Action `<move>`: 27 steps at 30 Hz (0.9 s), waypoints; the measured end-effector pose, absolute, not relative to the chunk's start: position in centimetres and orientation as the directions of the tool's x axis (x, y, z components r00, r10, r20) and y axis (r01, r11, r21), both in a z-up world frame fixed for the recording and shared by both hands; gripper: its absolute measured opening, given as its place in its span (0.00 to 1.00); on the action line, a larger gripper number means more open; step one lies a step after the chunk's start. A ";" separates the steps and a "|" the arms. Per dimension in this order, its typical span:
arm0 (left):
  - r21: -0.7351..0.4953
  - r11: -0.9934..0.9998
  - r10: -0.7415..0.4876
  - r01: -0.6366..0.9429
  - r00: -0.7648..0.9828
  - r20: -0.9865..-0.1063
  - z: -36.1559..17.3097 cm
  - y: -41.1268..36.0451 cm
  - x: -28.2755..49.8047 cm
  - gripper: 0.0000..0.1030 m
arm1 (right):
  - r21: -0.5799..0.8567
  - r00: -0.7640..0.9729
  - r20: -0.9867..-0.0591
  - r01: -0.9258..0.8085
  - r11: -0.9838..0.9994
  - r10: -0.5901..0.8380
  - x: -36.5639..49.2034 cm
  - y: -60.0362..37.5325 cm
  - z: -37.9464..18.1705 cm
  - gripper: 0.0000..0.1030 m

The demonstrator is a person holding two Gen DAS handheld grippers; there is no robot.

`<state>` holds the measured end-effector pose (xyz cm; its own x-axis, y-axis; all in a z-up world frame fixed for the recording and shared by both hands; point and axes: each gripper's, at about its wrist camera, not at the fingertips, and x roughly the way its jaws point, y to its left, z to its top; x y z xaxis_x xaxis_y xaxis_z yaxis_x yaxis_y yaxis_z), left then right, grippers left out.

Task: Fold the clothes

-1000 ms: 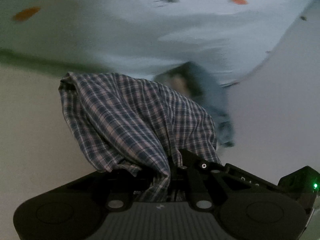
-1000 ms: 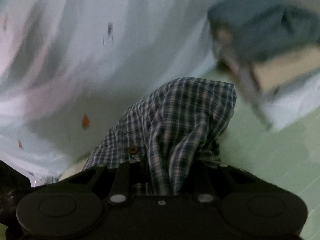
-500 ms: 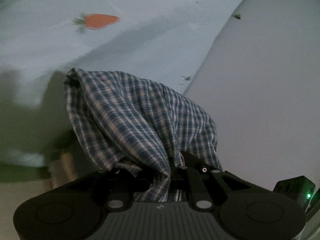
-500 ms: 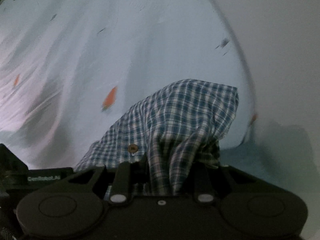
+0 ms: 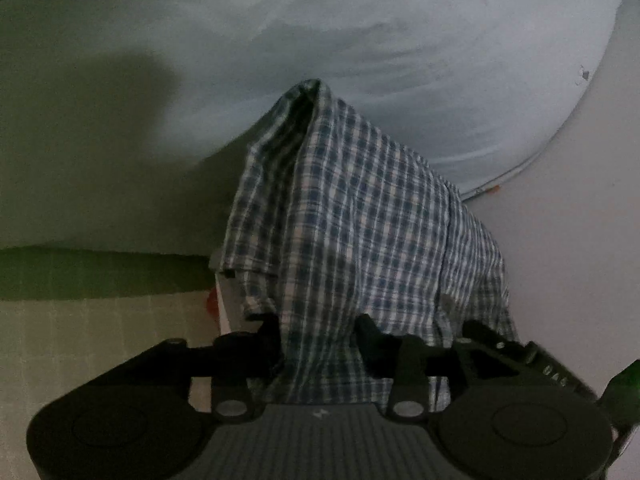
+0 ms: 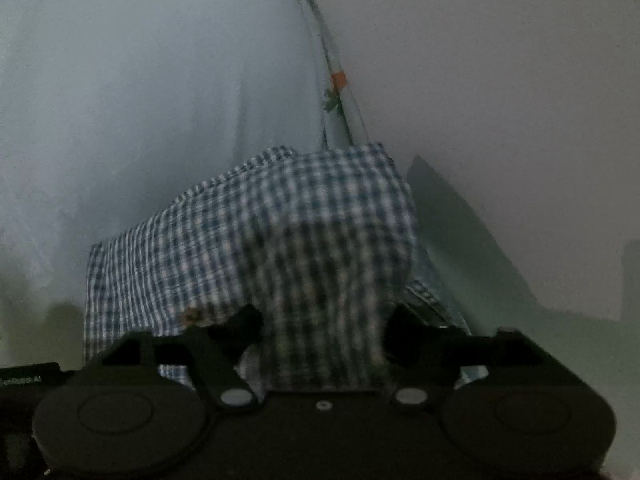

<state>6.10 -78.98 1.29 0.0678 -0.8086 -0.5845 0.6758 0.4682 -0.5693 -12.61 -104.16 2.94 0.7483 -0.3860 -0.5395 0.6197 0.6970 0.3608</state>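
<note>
A blue-and-white plaid shirt [image 5: 352, 216] hangs bunched over my left gripper [image 5: 318, 332], which is shut on its cloth; the fabric drapes over both fingers and hides their tips. In the right wrist view the same plaid shirt [image 6: 280, 240] covers my right gripper [image 6: 324, 320], also shut on it, with a brown button [image 6: 192, 315] showing beside the left finger. Both grippers hold the shirt up above a pale blue bedsheet [image 5: 400, 40].
The pale blue sheet [image 6: 140, 100] carries a small carrot print [image 6: 338, 80] near its edge. A plain grey wall [image 6: 500, 100] lies right of it, also seen as the wall [image 5: 580, 240] in the left view. Pale tiled floor [image 5: 100, 332] shows lower left.
Both views have swung across the sheet toward the wall. The shirt stays gripped by both grippers and now hangs taller and narrower in the left view.
</note>
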 end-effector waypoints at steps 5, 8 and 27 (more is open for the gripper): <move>-0.499 0.471 -0.810 0.727 0.134 -0.570 2.6 -77.6 5.5 0.71 | 0.273 0.707 -0.537 0.662 0.698 -0.460 -13.1 -102.8 4.8 0.86; -0.465 0.474 -0.812 0.748 0.167 -0.559 3.9 -76.3 4.2 0.74 | 0.207 0.689 -0.497 0.684 0.699 -0.528 -15.3 -100.7 6.0 0.91; -0.232 0.414 -0.786 0.880 0.217 -0.579 4.7 -60.4 -10.6 0.85 | 0.147 0.683 -0.524 0.660 0.736 -0.508 -29.2 -82.8 6.3 0.91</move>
<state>-10.63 -60.35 4.75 0.2171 -0.7861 -0.5787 0.8804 0.4138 -0.2319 -29.17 -82.85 6.27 0.6833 -0.5080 -0.5244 0.6604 0.7363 0.1472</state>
